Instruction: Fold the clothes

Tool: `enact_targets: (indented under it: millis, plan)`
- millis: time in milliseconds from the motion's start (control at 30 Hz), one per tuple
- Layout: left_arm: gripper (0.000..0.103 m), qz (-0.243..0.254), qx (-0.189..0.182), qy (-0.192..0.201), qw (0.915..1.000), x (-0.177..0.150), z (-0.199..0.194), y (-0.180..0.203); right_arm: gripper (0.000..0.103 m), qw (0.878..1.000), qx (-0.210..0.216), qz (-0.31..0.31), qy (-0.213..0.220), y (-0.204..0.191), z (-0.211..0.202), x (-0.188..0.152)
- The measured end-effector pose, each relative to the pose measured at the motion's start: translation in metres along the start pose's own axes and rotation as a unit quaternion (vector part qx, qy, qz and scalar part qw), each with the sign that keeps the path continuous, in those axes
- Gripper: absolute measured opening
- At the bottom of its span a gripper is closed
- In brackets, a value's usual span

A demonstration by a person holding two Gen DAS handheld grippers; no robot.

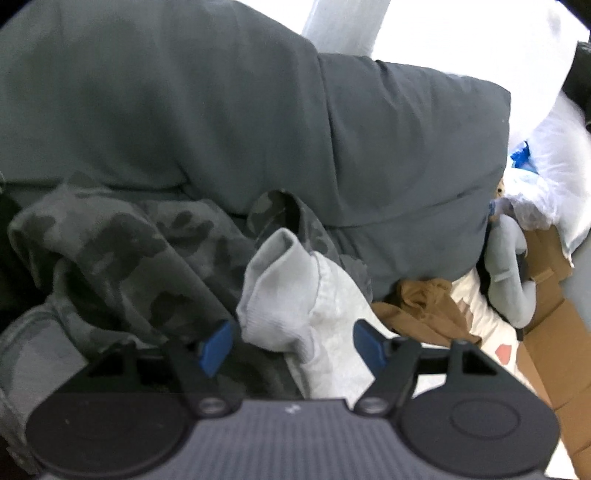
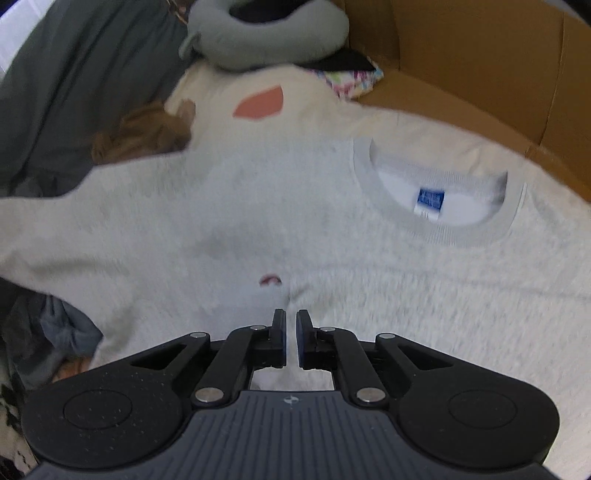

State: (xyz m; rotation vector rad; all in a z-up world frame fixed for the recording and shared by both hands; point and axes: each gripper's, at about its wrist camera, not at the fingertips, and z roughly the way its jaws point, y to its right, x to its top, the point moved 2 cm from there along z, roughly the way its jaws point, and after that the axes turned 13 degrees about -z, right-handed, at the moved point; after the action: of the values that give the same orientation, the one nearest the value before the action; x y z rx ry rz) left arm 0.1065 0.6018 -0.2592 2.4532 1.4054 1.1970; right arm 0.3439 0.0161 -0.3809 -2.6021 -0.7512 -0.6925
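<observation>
Your left claw [image 1: 291, 345] stands wide open, one pale grey sleeve cuff [image 1: 284, 288] lying between its blue pads [image 1: 216, 347] with no pad pressing it. Your right claw [image 2: 291, 341] is nearly closed with a thin gap between its pads; whether it pinches cloth I cannot tell. One white sweatshirt [image 2: 258, 206] lies spread flat beneath it, neck opening [image 2: 436, 188] toward the right, sleeve running out to the left. Beyond: one camouflage garment [image 1: 110, 251], one brown garment [image 1: 424, 306], one dark grey duvet [image 1: 221, 110], one grey neck pillow [image 2: 266, 33], one cardboard box [image 2: 480, 66].
</observation>
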Motion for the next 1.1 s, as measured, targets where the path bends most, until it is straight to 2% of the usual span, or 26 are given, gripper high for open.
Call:
enact_targets:
  millis: [133,200,267,300,333,367,467,633,867,1000,1100]
  plan:
    - [0.072,-0.034,0.002,-0.004,0.9994,-0.001,0.01,-0.009,0.005,1.0,0.001,-0.009,0.015,-0.003,-0.016,0.015]
    - [0.066,-0.054,-0.004,-0.002,0.9985,0.0,0.015,-0.013,0.005,1.0,0.002,-0.012,0.024,-0.005,-0.023,0.024]
    - [0.051,-0.079,-0.01,-0.002,0.9969,0.003,0.015,-0.016,0.005,0.999,0.001,-0.012,0.037,-0.007,-0.033,0.033]
    - [0.048,-0.091,-0.013,-0.003,0.9958,0.004,0.016,-0.017,0.005,0.999,0.002,-0.013,0.043,-0.008,-0.038,0.038]
    - [0.04,-0.101,-0.017,-0.005,0.9948,0.005,0.014,-0.017,0.005,0.999,0.002,-0.014,0.049,-0.009,-0.042,0.042]
    - [0.026,-0.11,-0.021,-0.007,0.9937,0.006,0.013,-0.018,0.005,0.998,0.002,-0.019,0.054,-0.011,-0.046,0.047]
    - [0.017,-0.134,-0.031,-0.011,0.9905,0.009,0.009,-0.018,0.005,0.997,0.001,-0.035,0.066,-0.016,-0.057,0.062]
    - [0.015,-0.122,-0.05,-0.014,0.9912,0.012,-0.003,0.003,0.005,0.996,0.01,-0.036,0.085,-0.022,-0.076,0.081]
    - [0.015,-0.073,-0.092,-0.031,0.9925,0.01,-0.019,0.064,0.007,0.994,0.03,-0.032,0.104,-0.035,-0.096,0.091]
    - [0.014,-0.05,-0.117,-0.04,0.9911,0.005,-0.027,0.102,0.027,0.992,0.04,-0.035,0.113,-0.045,-0.104,0.093]
    - [0.014,-0.033,-0.135,-0.047,0.9892,0.0,-0.031,0.132,0.029,0.99,0.05,-0.042,0.121,-0.053,-0.112,0.096]
